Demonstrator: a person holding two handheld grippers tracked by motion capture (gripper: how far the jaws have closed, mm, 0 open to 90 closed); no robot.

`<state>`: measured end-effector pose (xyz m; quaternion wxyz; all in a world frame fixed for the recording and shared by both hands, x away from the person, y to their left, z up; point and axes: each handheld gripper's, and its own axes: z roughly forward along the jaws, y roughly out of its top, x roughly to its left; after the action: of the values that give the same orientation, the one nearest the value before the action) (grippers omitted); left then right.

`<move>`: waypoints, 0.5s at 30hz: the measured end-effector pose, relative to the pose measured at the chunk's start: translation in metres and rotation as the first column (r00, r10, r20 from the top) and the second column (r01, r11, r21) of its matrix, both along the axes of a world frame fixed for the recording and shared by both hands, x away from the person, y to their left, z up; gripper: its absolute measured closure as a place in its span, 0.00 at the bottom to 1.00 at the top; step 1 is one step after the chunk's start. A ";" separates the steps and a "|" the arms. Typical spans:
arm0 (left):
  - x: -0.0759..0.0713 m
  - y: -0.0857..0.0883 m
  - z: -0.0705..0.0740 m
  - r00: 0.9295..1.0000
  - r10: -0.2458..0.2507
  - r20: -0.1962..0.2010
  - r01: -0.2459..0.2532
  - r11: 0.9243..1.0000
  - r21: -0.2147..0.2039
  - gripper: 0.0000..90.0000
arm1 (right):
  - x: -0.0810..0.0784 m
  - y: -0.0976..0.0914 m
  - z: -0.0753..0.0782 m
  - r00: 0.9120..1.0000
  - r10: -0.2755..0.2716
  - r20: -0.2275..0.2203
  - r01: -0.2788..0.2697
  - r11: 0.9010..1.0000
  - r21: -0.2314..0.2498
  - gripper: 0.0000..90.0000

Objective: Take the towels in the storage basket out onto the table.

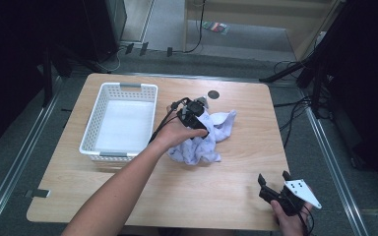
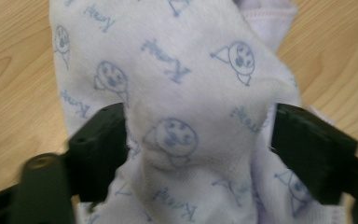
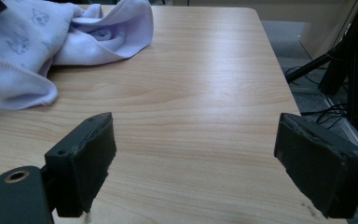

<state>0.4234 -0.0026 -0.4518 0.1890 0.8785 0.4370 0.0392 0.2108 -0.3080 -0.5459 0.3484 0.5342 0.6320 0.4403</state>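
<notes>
A crumpled pale lilac cloth point(image 1: 204, 146) with small blue printed figures lies near the middle of the wooden table point(image 1: 202, 189). My left gripper point(image 1: 197, 117) is down on the cloth's top. In the left gripper view its jaws stand wide apart, open, with a hump of the cloth point(image 2: 191, 70) bulging between them point(image 2: 198, 128). My right gripper point(image 1: 274, 178) hovers at the table's near right corner, open and holding nothing. In the right gripper view point(image 3: 196, 140) the cloth point(image 3: 37, 42) lies far off at the upper left.
A white perforated plastic basket point(image 1: 91, 129) stands on the table's left half, just left of the cloth. A small dark round disc point(image 1: 213, 94) sits near the far edge. Bare wood spreads across the right side. Cables and stands point(image 1: 295, 69) lie on the floor around.
</notes>
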 end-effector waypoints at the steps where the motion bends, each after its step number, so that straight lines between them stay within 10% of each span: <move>1: 0.000 0.000 0.002 1.000 0.004 0.010 -0.004 1.000 0.004 0.13 | 0.000 0.000 0.000 1.000 0.000 0.000 0.000 1.000 0.001 0.14; 15: -0.010 0.031 0.021 0.999 0.033 0.037 -0.033 0.999 -0.017 0.00 | 0.000 0.000 0.000 1.000 0.002 0.002 -0.002 1.000 -0.001 0.14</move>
<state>0.4134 0.0279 -0.4311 0.2035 0.8687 0.4481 0.0550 0.2109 -0.3078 -0.5460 0.3488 0.5330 0.6325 0.4407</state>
